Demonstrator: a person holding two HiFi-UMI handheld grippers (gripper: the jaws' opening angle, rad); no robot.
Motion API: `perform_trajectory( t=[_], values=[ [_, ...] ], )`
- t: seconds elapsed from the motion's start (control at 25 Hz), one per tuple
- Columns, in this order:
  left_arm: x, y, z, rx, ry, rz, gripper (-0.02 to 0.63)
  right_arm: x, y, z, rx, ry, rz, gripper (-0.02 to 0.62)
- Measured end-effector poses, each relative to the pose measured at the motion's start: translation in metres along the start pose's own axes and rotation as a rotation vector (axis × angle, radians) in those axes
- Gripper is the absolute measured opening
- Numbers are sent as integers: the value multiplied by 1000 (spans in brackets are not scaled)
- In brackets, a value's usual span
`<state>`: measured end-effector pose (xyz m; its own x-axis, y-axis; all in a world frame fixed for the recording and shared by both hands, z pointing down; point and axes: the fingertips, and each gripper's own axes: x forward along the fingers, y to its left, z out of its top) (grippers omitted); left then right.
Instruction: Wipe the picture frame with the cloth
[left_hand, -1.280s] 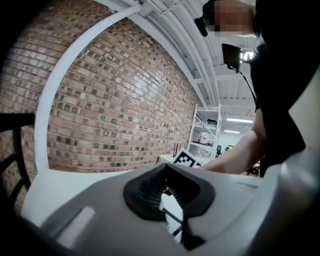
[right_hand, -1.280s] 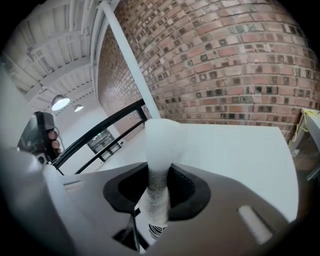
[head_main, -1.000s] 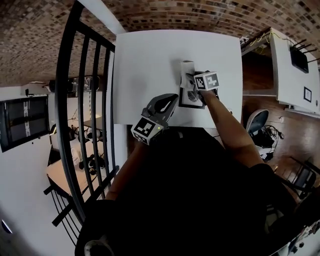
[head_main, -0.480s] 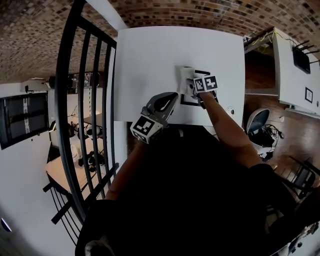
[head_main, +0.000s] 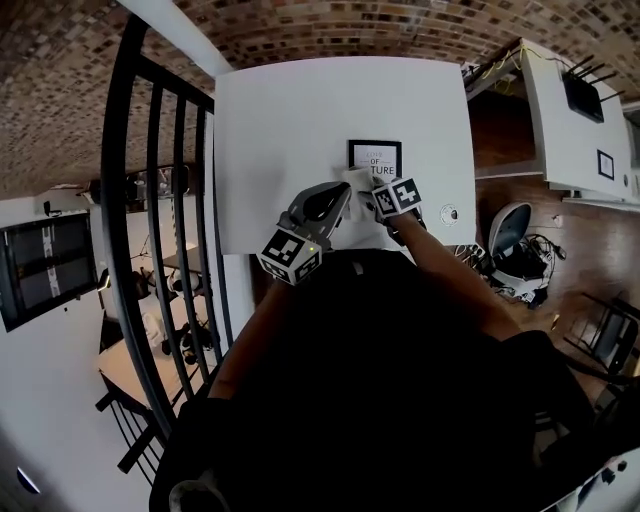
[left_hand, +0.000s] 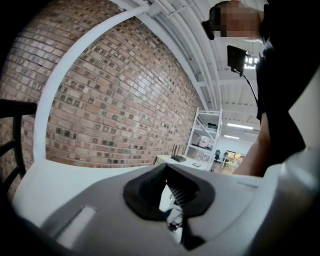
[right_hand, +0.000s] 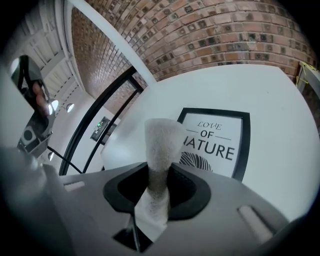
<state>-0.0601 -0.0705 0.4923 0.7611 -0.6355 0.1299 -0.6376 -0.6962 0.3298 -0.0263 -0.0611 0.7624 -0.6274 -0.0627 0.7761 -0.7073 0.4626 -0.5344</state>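
A black picture frame (head_main: 375, 160) with a "LOVE OF NATURE" print lies flat on the white table (head_main: 290, 130). In the right gripper view the frame (right_hand: 222, 135) sits just ahead of the jaws. My right gripper (head_main: 372, 192) is shut on a white cloth (right_hand: 162, 145), which sticks up from between the jaws. The cloth (head_main: 357, 180) hangs at the frame's near left corner; whether it touches the frame I cannot tell. My left gripper (head_main: 335, 197) hovers close beside it at the table's near edge, its jaws together and holding nothing (left_hand: 172, 200).
A black metal railing (head_main: 165, 230) runs along the table's left side. A small round object (head_main: 449, 213) lies near the table's front right corner. Beyond the right edge stand an office chair (head_main: 512, 240) and a white desk (head_main: 570, 110).
The right gripper has drawn back toward me with the cloth, uncovering the whole frame. The left gripper now sits closer to the right one.
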Motion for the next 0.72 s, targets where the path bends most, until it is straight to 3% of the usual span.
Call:
perform_trajectory(
  t=[0.2,0.44,0.72],
  values=[
    [10,-10,-1,8,7,-25,2,-10,2,-13,35,-14,28,107],
    [11,-14,-1,9,16,-22,2,-38,-45,44,96,-137,-30,107],
    [2,-1,-7,14,1,31,2,-41,-82,95,95,-153,-98,107]
  ],
)
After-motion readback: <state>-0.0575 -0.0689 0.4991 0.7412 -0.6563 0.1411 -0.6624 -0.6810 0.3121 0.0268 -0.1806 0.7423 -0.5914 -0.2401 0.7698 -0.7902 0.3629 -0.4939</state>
